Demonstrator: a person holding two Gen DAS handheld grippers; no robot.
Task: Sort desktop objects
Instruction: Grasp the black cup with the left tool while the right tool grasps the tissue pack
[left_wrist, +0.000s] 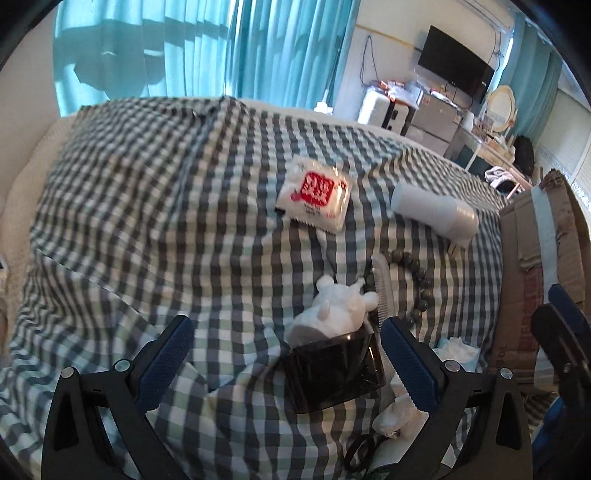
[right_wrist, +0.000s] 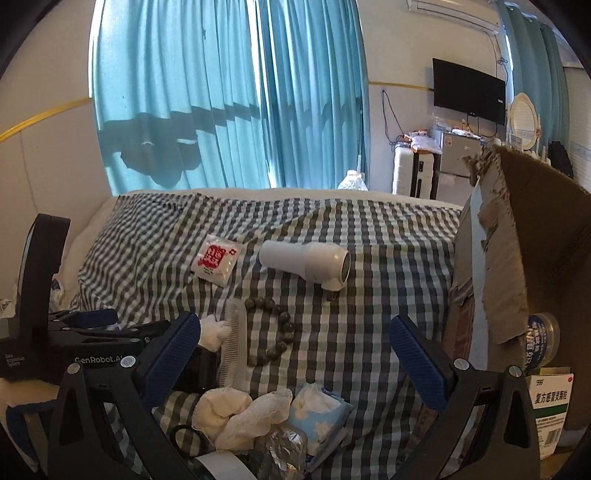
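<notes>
Objects lie on a checked cloth (left_wrist: 147, 229). A white figurine (left_wrist: 332, 310) on a black box (left_wrist: 332, 373) sits between the fingers of my open left gripper (left_wrist: 288, 332). Beyond lie a white and red packet (left_wrist: 316, 197), a white hair dryer (left_wrist: 436, 210), a comb (left_wrist: 384, 288) and a bead bracelet (left_wrist: 421, 280). My right gripper (right_wrist: 295, 336) is open and empty, above the cloth, with the comb (right_wrist: 234, 343), bracelet (right_wrist: 271, 332), dryer (right_wrist: 306, 264) and packet (right_wrist: 216, 260) ahead. Crumpled tissues (right_wrist: 240, 410) and a tissue pack (right_wrist: 321, 413) lie below it.
A cardboard box (right_wrist: 517, 240) stands at the right, with a bottle (right_wrist: 543, 339) and a medicine carton (right_wrist: 550, 402) inside. It also shows in the left wrist view (left_wrist: 543, 258). A black ring (right_wrist: 188, 437) lies by the tissues. Curtains, a TV and furniture are behind.
</notes>
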